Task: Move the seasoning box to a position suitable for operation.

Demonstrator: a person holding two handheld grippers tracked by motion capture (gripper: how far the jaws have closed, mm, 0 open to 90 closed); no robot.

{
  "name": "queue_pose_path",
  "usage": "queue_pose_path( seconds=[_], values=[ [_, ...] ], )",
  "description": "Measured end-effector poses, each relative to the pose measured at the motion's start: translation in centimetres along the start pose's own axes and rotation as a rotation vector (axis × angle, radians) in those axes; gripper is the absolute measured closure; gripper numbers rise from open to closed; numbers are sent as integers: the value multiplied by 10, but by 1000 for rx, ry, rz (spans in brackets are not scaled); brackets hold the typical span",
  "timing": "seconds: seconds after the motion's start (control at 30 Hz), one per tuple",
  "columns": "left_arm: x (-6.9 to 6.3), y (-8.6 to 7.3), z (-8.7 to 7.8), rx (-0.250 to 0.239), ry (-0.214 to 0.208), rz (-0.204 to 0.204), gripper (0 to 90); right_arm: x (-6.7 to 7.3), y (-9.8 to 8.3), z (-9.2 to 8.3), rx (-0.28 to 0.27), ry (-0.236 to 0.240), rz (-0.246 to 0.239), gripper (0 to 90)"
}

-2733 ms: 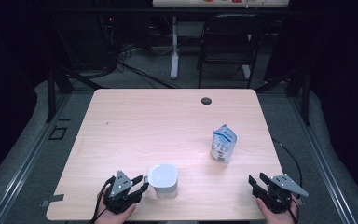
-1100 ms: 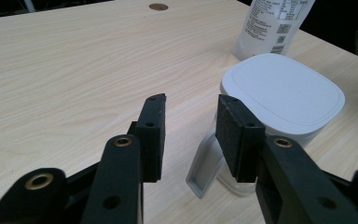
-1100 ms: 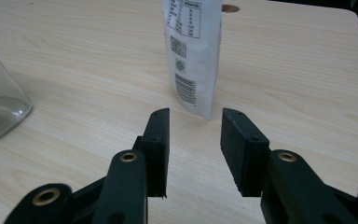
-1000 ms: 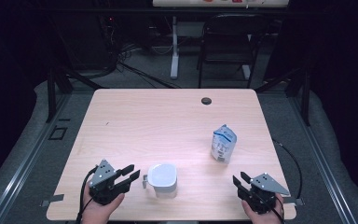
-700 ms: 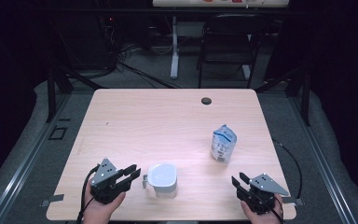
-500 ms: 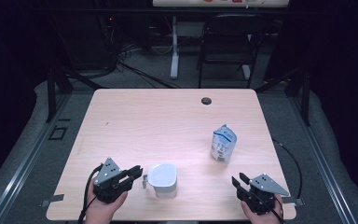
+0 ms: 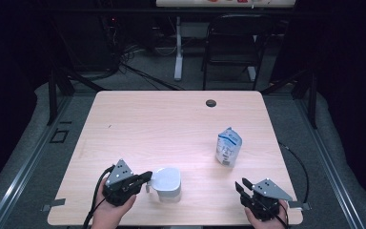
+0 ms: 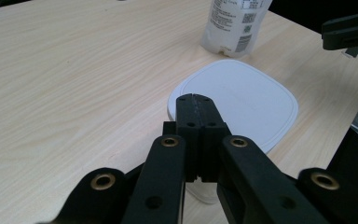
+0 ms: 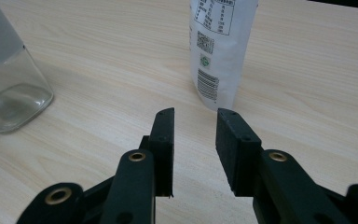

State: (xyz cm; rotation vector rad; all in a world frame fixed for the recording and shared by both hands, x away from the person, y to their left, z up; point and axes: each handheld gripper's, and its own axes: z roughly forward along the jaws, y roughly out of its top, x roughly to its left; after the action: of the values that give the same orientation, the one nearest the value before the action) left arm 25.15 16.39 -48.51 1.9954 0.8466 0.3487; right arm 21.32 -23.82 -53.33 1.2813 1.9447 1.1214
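Two black two-jaw grippers sit at the near edge of the light wooden table (image 7: 138,124): the left gripper (image 7: 145,177), w/ jaws just closed and pressed together on nothing, has its tips at the left rim of the clear glass jar w/ white rounded-square lid (image 7: 167,181), over the lid's edge in the left gripper view. Right of that jar, well apart and farther back, stands the white-and-blue printed plastic pouch (image 7: 228,147), upright. Further right of the jar, nearer than the pouch, the right gripper (image 7: 242,185) has been closing a bit but its jaws are spread w/ nothing between, pointing toward the pouch.
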Motion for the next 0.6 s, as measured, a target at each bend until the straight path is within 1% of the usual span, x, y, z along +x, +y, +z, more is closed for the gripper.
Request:
queue_pose_path(
  seconds=[0.13,0.17,0.23,0.3,0.4,0.5,0.6],
  values=[
    [1,3,2,8,-7,-1,900,-1,0,-1,-1,1,7,680],
    [0,4,3,16,-4,0,900,-1,0,-1,-1,1,6,680],
    [1,4,4,11,-7,-2,900,-1,0,-1,0,1,6,680],
    [1,5,6,21,-11,-4,900,-1,-1,0,1,-1,7,680],
    [-1,5,9,36,-11,5,900,-1,-1,0,5,1,7,680],
    [-1,6,9,39,-12,8,900,-1,-1,-1,4,0,10,679],
    [-2,7,9,54,-8,13,900,-1,-1,-1,8,5,11,674]
  ],
)
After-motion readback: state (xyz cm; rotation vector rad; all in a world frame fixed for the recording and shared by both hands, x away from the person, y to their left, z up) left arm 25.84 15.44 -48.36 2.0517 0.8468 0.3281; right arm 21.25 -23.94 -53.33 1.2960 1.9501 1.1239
